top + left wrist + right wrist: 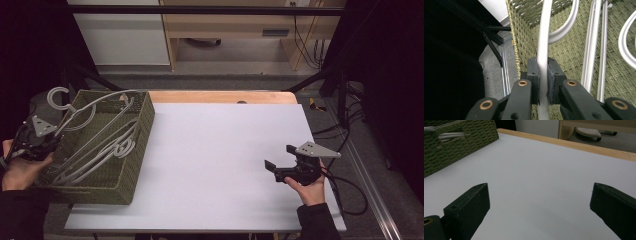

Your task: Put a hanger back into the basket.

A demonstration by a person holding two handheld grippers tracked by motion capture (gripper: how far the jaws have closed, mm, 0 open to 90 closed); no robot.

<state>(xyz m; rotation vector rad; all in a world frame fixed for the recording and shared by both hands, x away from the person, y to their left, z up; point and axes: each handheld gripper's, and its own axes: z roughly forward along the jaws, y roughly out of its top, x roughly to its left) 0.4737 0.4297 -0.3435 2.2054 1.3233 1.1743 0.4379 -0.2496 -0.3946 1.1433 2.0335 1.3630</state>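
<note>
Landmark: the green woven basket (131,150) sits on the left part of the white table (225,165); every place below is given against it.
Your left gripper (36,142): it sits at the basket's left wall, outside the rim, with your hand under it.
Left fingers: clamped together on the arm of a grey hanger (543,50); in the left gripper view the two pads (534,77) press on the bar from both sides.
Held hanger: it leans over the basket's left rim, its hook (56,95) standing up above the basket's far left corner, the rest of it sloping into the basket.
Other hangers (107,150): several grey ones lie loose inside the basket, crossing one another along its length.
Your right gripper (281,161): well apart from the basket, out over the bare right part of the table, pointing back toward the basket.
Right fingers: wide apart, nothing between them; the right gripper view shows bare table between the two jaws, with the basket at the far left.
</note>
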